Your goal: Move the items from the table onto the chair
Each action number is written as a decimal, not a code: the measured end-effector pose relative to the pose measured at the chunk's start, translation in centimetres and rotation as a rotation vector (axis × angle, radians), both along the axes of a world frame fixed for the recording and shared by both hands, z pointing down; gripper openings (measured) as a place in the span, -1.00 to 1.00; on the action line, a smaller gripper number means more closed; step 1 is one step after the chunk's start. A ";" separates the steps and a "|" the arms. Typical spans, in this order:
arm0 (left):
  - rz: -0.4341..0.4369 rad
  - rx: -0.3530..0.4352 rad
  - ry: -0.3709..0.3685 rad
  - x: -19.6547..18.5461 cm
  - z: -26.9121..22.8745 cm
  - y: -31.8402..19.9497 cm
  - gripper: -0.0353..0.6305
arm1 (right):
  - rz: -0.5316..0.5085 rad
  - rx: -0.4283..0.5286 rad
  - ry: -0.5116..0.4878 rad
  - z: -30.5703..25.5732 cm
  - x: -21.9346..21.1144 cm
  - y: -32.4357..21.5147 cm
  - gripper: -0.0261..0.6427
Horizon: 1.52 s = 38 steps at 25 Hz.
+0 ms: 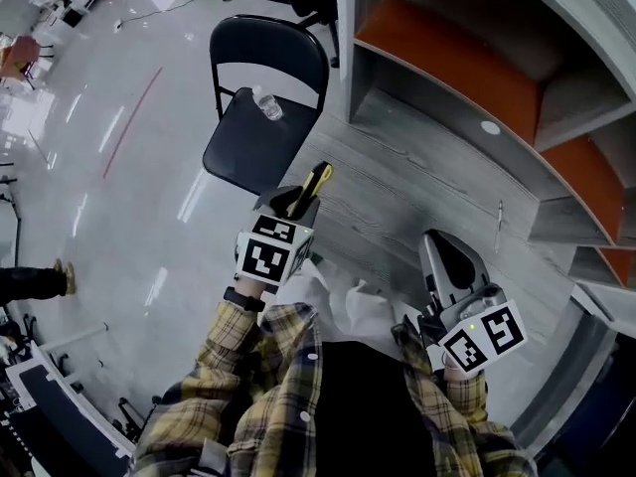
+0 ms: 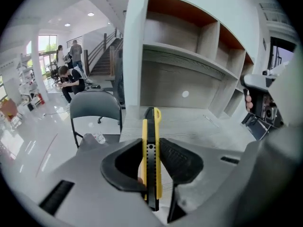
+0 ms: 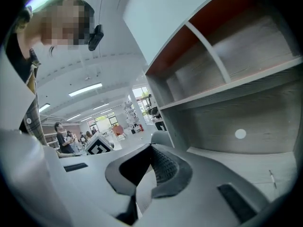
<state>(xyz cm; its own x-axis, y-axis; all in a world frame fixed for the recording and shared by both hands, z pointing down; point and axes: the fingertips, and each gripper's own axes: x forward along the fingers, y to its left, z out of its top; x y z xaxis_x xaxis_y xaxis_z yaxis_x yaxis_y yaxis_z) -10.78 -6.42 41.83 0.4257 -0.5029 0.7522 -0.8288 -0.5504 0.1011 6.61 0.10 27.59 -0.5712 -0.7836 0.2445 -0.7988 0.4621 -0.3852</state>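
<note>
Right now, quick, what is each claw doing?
Left claw: closed on a yellow utility knife.
Right claw: closed, empty.

Grey shelving [image 1: 447,63] with orange panels; glossy white floor [image 1: 89,197].

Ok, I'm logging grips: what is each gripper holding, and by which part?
The left gripper pinches a yellow and black box cutter around its middle, one end sticking out ahead. The right gripper holds nothing.
</note>
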 end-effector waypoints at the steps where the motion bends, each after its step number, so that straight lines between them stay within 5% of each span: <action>1: -0.017 0.001 0.000 -1.7 -0.2 -0.8 -0.54 | -0.012 -0.008 -0.003 0.2 -1.5 -0.6 -0.87; 8: -0.113 -0.023 -0.035 -13.2 2.1 -6.2 -0.54 | -0.078 -0.062 -0.017 2.3 -11.0 -5.5 -0.87; 15: -0.102 -0.119 -0.105 -20.9 12.4 -11.5 -0.54 | -0.100 -0.131 0.007 6.6 -18.4 -9.9 -0.87; 29: -0.079 -0.324 -0.169 -23.3 37.8 -16.5 -0.54 | -0.063 -0.290 -0.005 18.9 -23.7 -14.7 -0.87; 38: -0.053 -0.418 -0.241 -23.0 46.5 -17.1 -0.54 | -0.004 -0.338 -0.025 21.2 -22.9 -15.0 -0.87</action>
<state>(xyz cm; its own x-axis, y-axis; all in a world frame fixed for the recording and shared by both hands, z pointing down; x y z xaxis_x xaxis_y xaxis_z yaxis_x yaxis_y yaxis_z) -33.82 -23.49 88.34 0.1960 -0.1533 0.9685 -0.8817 -0.4598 0.1056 -16.30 -14.95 48.74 -0.5830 -0.6585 0.4759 -0.7857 0.3080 -0.5364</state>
